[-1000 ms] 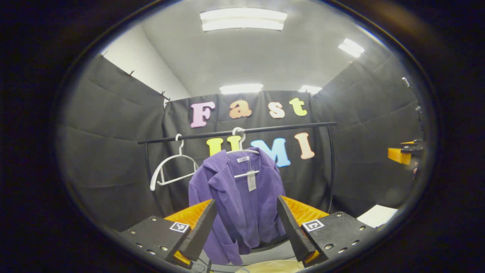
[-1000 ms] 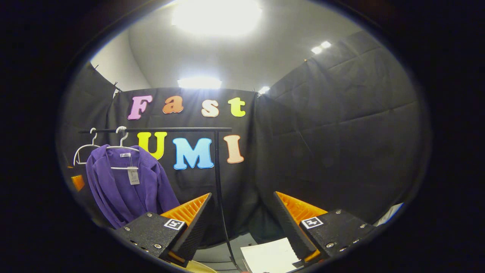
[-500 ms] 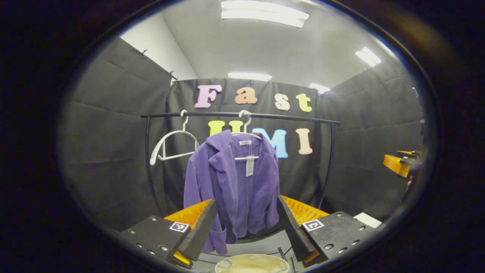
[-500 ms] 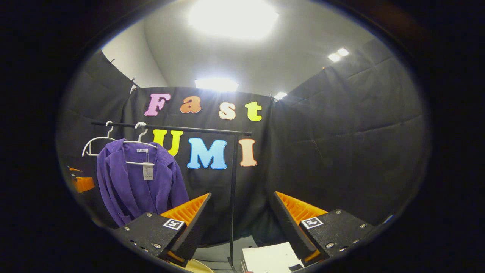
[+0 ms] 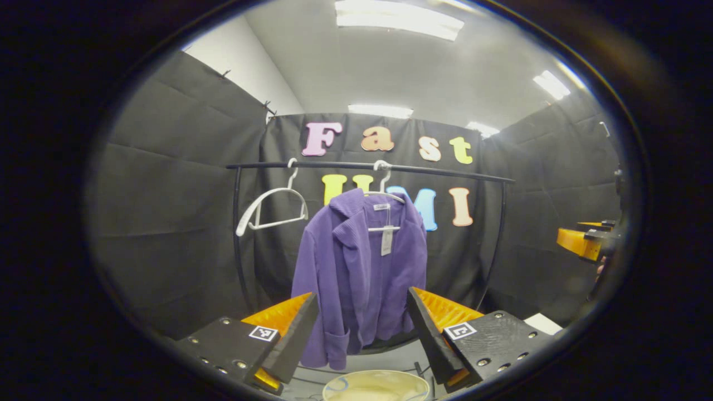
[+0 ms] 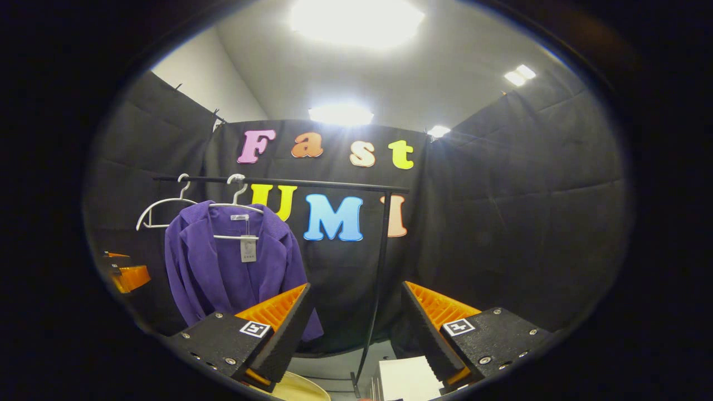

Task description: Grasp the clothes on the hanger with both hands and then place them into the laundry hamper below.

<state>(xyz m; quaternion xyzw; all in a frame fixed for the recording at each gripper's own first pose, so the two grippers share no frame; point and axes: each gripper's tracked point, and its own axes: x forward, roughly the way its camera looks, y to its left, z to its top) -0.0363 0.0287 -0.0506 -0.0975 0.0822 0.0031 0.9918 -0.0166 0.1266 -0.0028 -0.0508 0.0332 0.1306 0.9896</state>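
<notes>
A purple jacket hangs on a white hanger from a black rail, a paper tag dangling at its collar. In the left gripper view my left gripper is open, short of the jacket, whose lower half shows between the fingers. The pale rim of the laundry hamper lies below it. The right gripper view has the jacket to the left of my right gripper, which is open and empty. The hamper rim peeks out at the bottom there.
An empty white hanger hangs left of the jacket on the rail. The rack's right post stands between the right gripper's fingers. White paper lies on the floor by the post. The other gripper's orange finger shows at the far right.
Both views have shifted: the rack and jacket sit further right and slightly larger in each. The hamper rim has come more into the left gripper view. Both grippers have stayed open.
</notes>
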